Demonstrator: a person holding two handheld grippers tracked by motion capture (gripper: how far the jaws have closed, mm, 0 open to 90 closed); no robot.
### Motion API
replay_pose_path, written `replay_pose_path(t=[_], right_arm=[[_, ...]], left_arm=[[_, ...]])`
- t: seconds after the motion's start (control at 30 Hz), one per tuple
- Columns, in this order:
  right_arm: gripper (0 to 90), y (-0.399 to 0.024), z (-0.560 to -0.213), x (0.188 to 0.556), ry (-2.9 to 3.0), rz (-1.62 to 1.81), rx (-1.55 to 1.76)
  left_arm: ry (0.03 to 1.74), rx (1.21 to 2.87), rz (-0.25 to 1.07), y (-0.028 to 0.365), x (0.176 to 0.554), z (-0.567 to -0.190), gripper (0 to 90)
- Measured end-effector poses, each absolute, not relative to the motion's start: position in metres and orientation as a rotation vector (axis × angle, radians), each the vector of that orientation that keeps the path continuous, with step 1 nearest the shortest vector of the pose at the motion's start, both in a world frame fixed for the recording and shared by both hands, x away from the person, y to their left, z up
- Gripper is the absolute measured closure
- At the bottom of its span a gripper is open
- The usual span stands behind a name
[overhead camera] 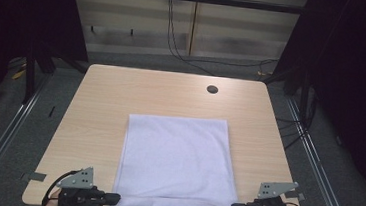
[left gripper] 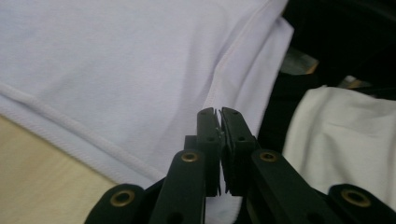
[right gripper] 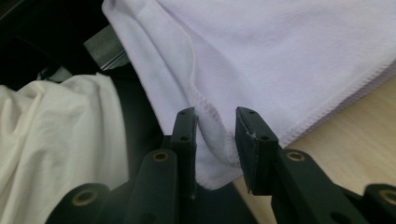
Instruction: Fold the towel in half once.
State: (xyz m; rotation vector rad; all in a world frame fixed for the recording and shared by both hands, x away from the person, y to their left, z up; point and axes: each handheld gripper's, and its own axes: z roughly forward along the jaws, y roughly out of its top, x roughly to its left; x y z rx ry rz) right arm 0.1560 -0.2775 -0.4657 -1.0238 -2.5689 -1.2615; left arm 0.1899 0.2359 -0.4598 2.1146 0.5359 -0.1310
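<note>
Left hand-held gripper [left gripper: 219, 112] is clamped on the near hem of the white cloth [overhead camera: 176, 152], spread ahead on the counter [overhead camera: 100, 106]. Right hand-held gripper [right gripper: 215, 116] stands apart around its corner. Risk: that corner dropping, so the cloth lies unevenly

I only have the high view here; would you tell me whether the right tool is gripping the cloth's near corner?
Observer: No. The right tool is open; the hem of the cloth hangs loose between its jaws.
Operator: And the left tool?
Observer: The left tool is shut at the hem; I cannot tell whether it pinches any cloth.
Operator: Does that right corner lie on the table?
Observer: It seems to droop past the edge of the table.
</note>
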Motion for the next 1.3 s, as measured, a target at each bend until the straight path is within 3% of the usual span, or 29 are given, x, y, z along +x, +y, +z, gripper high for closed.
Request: replay_pose_path(t=[0.23,0.43,0.57,0.8,1.03,1.3], right_arm=[[63.4,-0.276,-0.461,0.144,-2.552,-1.279,-0.971],[67.5,-0.28,-0.46,0.161,-2.556,-1.383,-1.071],[67.7,-0.28,-0.462,0.206,-2.541,-1.431,-1.18],[64.6,-0.263,-0.465,0.256,-2.493,-1.451,-1.219],[55.6,-0.234,-0.477,0.303,-2.639,-1.3,-1.262],[55.3,-0.227,-0.497,0.34,-2.699,-1.232,-1.346]], left_arm=[[0.519,2.099,-0.149,0.242,0.184,-0.455,78.3],[0.646,2.053,-0.116,0.238,0.225,-0.46,69.5],[0.792,2.048,-0.098,0.224,0.267,-0.469,64.5],[0.728,2.114,-0.045,0.2,0.312,-0.474,58.5],[0.834,2.136,0.016,0.189,0.356,-0.496,54.3],[0.828,2.118,0.018,0.194,0.359,-0.504,58.5]])
